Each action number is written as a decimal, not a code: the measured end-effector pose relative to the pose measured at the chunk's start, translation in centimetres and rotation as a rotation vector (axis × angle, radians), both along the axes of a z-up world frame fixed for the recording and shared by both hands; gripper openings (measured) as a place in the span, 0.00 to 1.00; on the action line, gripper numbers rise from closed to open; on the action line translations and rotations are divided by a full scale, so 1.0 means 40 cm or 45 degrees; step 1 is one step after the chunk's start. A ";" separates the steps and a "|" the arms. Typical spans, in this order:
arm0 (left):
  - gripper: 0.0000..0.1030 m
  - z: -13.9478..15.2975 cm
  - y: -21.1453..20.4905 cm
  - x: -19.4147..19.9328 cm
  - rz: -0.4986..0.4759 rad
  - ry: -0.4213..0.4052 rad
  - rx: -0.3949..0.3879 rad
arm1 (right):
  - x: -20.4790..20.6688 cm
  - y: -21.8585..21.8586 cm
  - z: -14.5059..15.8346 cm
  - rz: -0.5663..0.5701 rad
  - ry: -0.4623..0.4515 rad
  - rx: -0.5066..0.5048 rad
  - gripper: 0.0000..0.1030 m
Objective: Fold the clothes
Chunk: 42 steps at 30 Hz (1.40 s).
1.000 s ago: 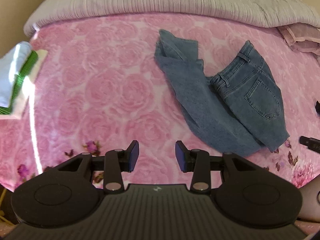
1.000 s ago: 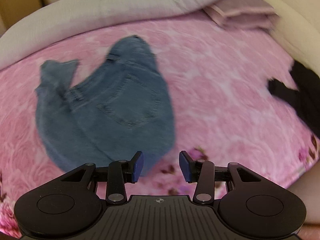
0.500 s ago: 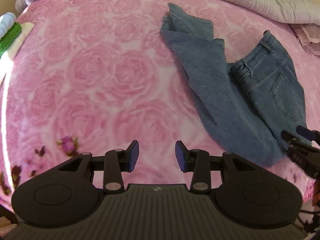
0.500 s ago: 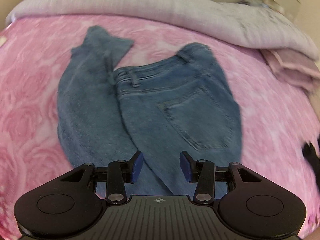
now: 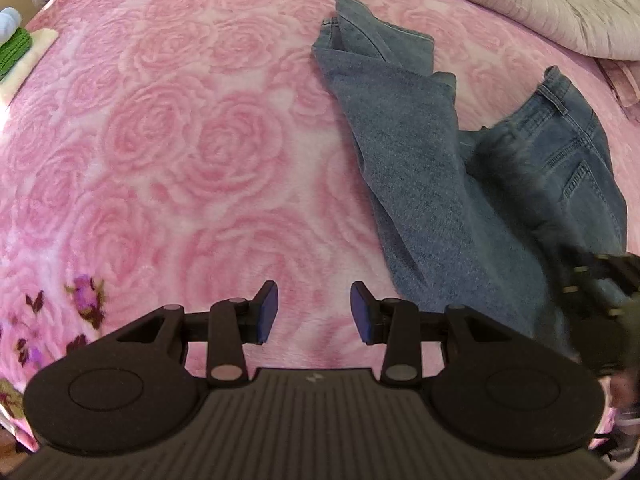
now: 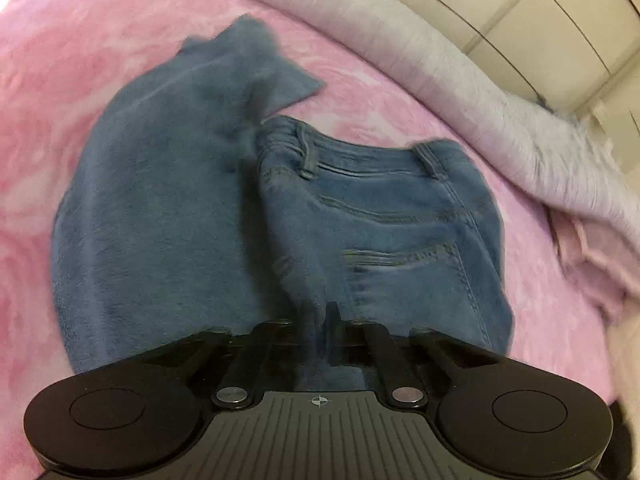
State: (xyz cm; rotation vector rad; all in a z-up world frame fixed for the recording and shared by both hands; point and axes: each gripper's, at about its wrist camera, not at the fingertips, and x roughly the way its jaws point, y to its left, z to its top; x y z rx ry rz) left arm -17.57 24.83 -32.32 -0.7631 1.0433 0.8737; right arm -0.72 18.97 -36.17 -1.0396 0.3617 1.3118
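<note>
A pair of blue jeans [image 5: 440, 184] lies crumpled on the pink rose-patterned blanket [image 5: 180, 152], legs bunched to the left and the waistband and back pocket to the right. My left gripper [image 5: 314, 312] hovers open over bare blanket just left of the jeans' near edge, with nothing between its fingers. In the right wrist view my right gripper [image 6: 316, 320] is shut on a pinch of denim at the near edge of the jeans [image 6: 360, 220]. It also appears blurred at the right edge of the left wrist view, as the right gripper [image 5: 596, 280] on the fabric.
A grey quilt [image 5: 520, 0] runs along the far side of the bed. Folded pink cloth [image 6: 592, 248] lies at the right, near the quilt. A green and white folded stack [image 5: 16, 44] sits at the far left edge. Cream cupboard doors [image 6: 540, 20] stand behind the bed.
Both grippers have dropped toward the bed. The right one rolled, came down onto the near edge of the jeans and went from open to shut on the denim. The left stayed open.
</note>
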 end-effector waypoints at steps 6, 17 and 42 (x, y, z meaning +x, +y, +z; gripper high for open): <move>0.34 0.026 -0.018 0.021 0.022 -0.005 0.033 | 0.379 -0.133 0.245 -0.576 0.596 0.410 0.02; 0.34 0.008 -0.023 0.059 0.083 0.012 -0.021 | 0.981 -0.515 0.096 -1.890 1.323 0.401 0.09; 0.33 -0.079 0.515 0.581 0.501 -0.249 -0.198 | 1.126 -0.499 0.028 -1.942 1.250 0.350 0.47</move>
